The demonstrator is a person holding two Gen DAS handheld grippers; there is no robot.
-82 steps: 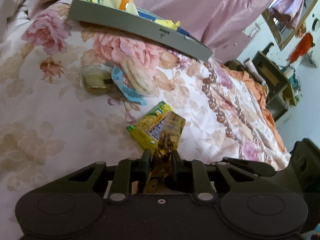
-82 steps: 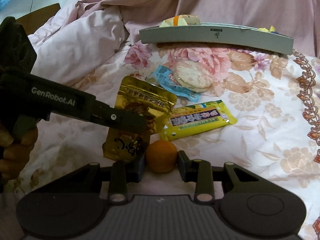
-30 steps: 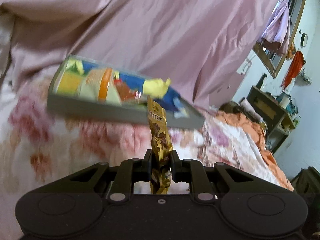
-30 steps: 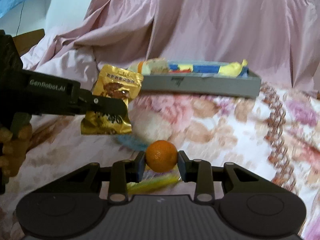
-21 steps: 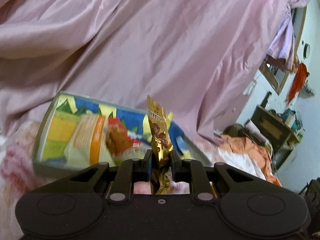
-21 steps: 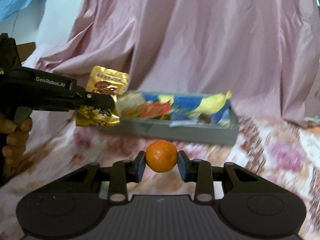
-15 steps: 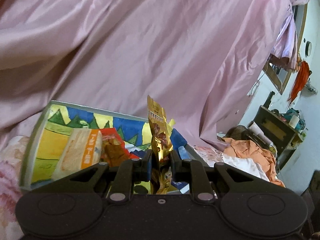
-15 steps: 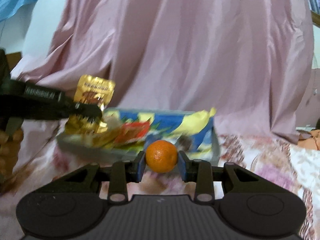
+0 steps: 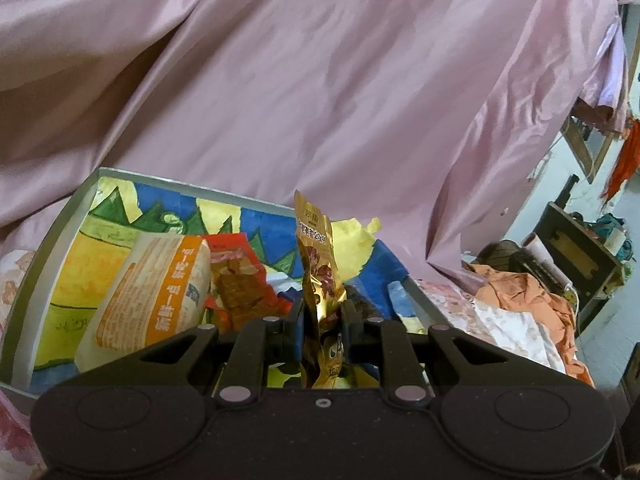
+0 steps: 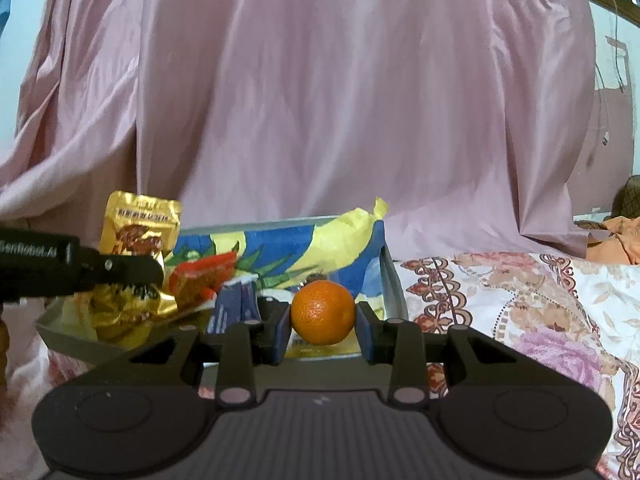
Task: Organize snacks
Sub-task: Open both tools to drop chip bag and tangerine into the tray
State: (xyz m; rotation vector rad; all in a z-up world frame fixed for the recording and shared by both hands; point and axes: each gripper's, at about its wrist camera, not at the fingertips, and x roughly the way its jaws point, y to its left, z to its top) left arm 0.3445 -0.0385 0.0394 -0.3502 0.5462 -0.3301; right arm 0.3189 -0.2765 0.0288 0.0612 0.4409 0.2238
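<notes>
Bed: tray (image 9: 60, 232) | left fingers (image 9: 296, 320) pinch pouch (image 9: 318, 264) | right fingers (image 10: 282, 330) grip orange (image 10: 323, 312)

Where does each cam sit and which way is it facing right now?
Left wrist: on the left gripper, looking along its fingers at the tray; it pinches the gold packet.
Right wrist: on the right gripper clamping the orange, facing the tray's end; the left gripper enters from the left.
Shared: tray, gold packet, pink sheet.
</notes>
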